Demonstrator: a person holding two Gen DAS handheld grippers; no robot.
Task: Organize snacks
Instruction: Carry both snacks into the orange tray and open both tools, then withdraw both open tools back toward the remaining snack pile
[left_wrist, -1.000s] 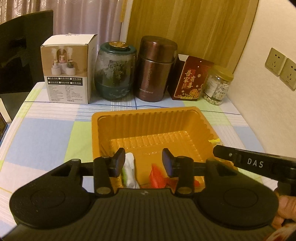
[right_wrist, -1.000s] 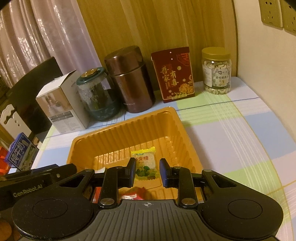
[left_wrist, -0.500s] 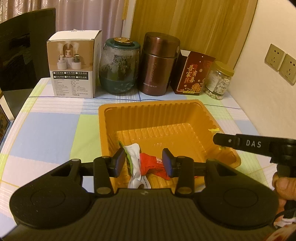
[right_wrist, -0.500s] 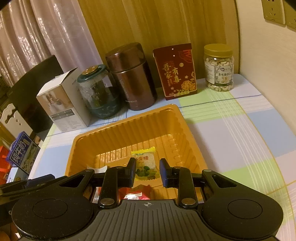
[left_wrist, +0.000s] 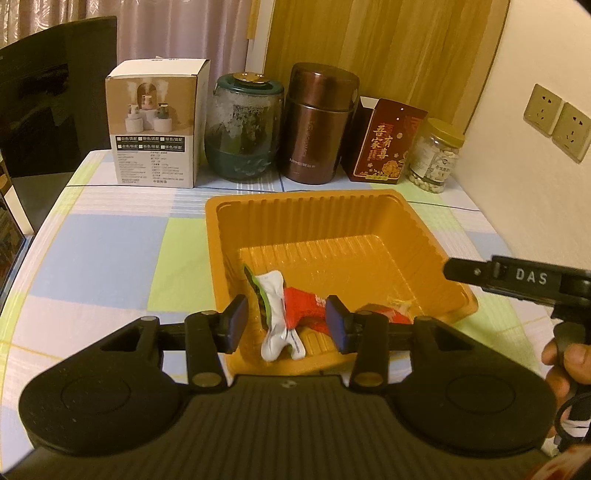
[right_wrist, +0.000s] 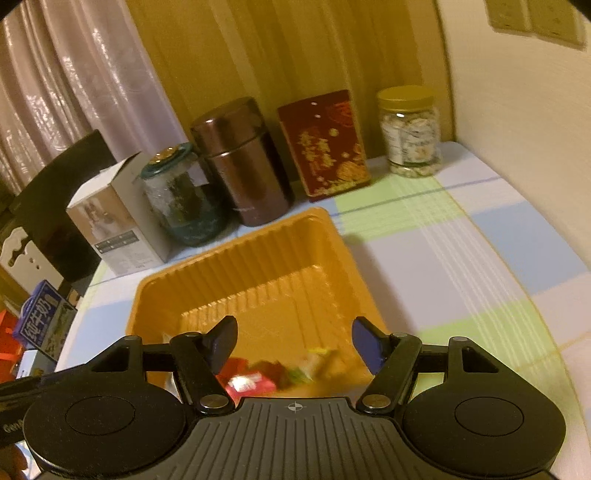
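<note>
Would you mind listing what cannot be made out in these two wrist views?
- Right wrist view: the snack packets in the orange tray are motion-blurred; their print is unreadable.
- Left wrist view: the tray's near corner and part of the red packet hide behind the left gripper.
- Left wrist view: the right gripper shows only one side; the frame edge cuts off the rest.
- Both views: the nut jar label is too small.

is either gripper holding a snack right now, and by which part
Nothing is held. The right gripper has just been opening; the yellow candy packet lies loose in the orange tray. The left gripper stands open above the tray's wrappers.
</note>
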